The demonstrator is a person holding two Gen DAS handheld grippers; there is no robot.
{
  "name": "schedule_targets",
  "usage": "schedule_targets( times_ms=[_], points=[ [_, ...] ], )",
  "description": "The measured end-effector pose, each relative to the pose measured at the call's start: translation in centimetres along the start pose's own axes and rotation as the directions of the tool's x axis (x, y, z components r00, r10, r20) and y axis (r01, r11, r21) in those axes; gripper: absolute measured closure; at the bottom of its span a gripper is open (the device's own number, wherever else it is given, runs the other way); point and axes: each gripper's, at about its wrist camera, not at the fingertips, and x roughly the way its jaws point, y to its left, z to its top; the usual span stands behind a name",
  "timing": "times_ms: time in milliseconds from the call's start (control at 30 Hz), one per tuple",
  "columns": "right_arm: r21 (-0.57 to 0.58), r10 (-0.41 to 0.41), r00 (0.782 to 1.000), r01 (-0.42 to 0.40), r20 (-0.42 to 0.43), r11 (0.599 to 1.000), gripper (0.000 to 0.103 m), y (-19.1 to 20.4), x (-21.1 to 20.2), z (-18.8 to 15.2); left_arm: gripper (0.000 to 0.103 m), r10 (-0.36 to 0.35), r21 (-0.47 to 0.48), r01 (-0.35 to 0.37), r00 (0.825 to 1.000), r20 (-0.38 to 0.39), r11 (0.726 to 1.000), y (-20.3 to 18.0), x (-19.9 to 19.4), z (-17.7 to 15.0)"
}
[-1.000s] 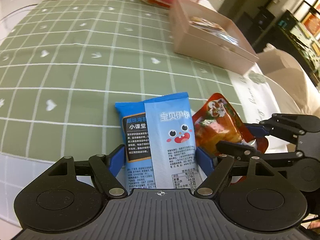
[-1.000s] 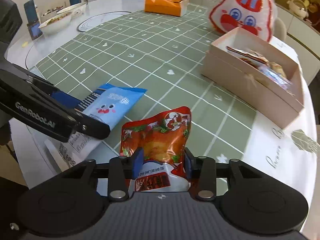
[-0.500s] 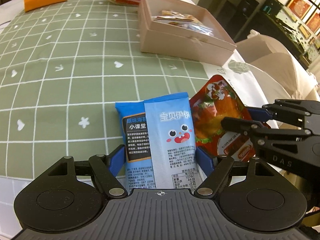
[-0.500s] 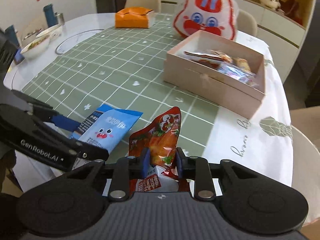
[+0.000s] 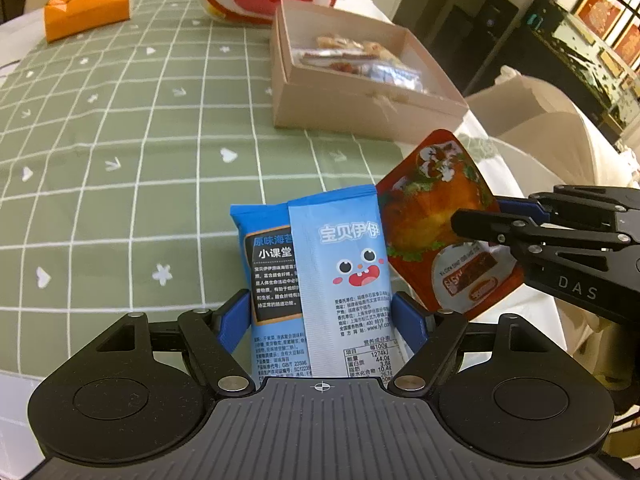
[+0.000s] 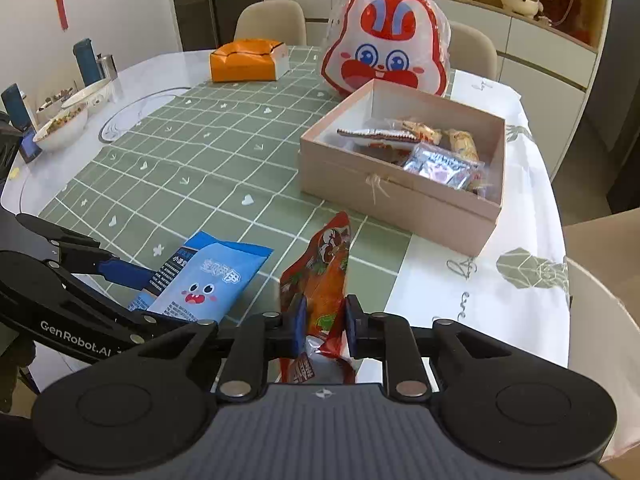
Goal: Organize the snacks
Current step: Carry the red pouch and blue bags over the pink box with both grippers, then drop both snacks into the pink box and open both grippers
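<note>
My left gripper [image 5: 322,314] is shut on a blue snack packet [image 5: 340,276] with a cartoon face, held above the green checked tablecloth [image 5: 140,140]. The packet also shows in the right wrist view [image 6: 212,280]. My right gripper [image 6: 323,326] is shut on a red snack pouch [image 6: 326,268], held edge-on and lifted off the table; the pouch appears right of the blue packet in the left wrist view [image 5: 436,216]. A pink open box [image 6: 384,184] holding several wrapped snacks stands ahead on the table, also in the left wrist view [image 5: 352,108].
A rabbit-face bag [image 6: 388,56] stands behind the box. An orange box [image 6: 248,60] sits at the far side. Bowls [image 6: 64,124] and bottles [image 6: 86,62] are at the far left. Chairs [image 6: 270,20] ring the table. The white table edge [image 6: 532,280] is to the right.
Both grippers have risen with their packets and turned towards the pink box, which now sits more centred and closer. The red pouch has turned edge-on in the right gripper.
</note>
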Motion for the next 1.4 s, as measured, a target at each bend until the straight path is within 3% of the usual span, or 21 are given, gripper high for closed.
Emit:
schedule_targets(
  times_ms=[167,333,567,700,733,800,867,1000,1100,1167,1233,1333,1367,1400],
  points=[
    [0.002,0.012,0.999,-0.013,0.035,1.0,0.086,-0.6,-0.7,1.5,0.022,-0.002,-0.01,0.003,0.999,0.048,1.0,0.0,-0.8,1.8],
    [0.017,0.028,0.994,-0.03,0.101,0.999,0.087,-2.1,-2.3,4.9,0.022,-0.037,-0.015,0.039,0.992,0.12,0.999,0.2,-2.1,6.0],
    [0.069,-0.032,0.979,0.018,0.202,0.997,0.087,-6.5,-1.9,12.0,0.022,-0.105,0.048,0.096,0.958,0.268,0.994,-1.0,-2.5,15.9],
    [0.237,0.05,0.982,-0.093,0.182,0.967,0.085,-11.3,2.5,14.3,0.015,-0.204,0.02,0.208,0.929,0.309,0.978,-0.5,1.0,21.7],
    [0.253,0.059,0.986,-0.097,0.156,0.963,0.084,-12.3,3.9,14.5,0.014,-0.2,0.018,0.203,0.937,0.288,0.979,-0.2,3.3,23.1],
    [0.253,0.015,0.995,-0.039,0.096,0.967,0.075,-13.8,6.5,14.4,0.015,-0.105,0.013,0.104,0.974,0.203,0.994,-0.3,8.0,24.6],
    [0.207,-0.023,0.997,0.009,0.068,0.978,0.072,-14.5,8.0,13.7,0.015,-0.049,0.033,0.045,0.992,0.12,0.998,-0.5,11.6,24.7],
    [0.146,-0.028,0.996,0.016,0.081,0.989,0.069,-15.2,9.5,11.9,0.014,0.001,0.121,-0.016,0.992,0.128,0.993,-1.9,12.6,23.5],
    [0.161,-0.013,0.999,0.008,0.029,0.987,0.069,-15.1,11.5,10.9,0.01,0.076,0.319,-0.098,0.994,0.081,0.943,-4.7,13.6,22.7],
    [0.177,-0.038,0.999,0.03,0.038,0.984,0.068,-14.4,11.5,10.2,0.011,0.048,0.317,-0.077,0.994,0.101,0.945,-4.7,12.8,23.0],
    [0.179,-0.065,0.997,0.055,0.051,0.982,0.066,-13.6,10.5,9.7,0.012,0.037,0.25,-0.084,0.982,0.188,0.965,-3.9,11.1,23.2],
    [0.201,-0.113,0.988,0.09,0.109,0.975,0.047,-12.3,7.8,8.5,0.012,-0.003,0.187,-0.043,0.972,0.236,0.981,-2.8,8.6,23.2],
    [0.206,-0.139,0.982,0.111,0.125,0.972,0.036,-11.8,7.0,8.1,0.012,-0.032,0.187,-0.01,0.975,0.222,0.982,-2.5,8.1,23.0],
    [0.211,-0.168,0.976,0.136,0.14,0.968,0.032,-11.0,6.2,7.6,0.012,-0.086,0.187,0.051,0.98,0.181,0.981,-2.2,7.9,22.7]
  ],
)
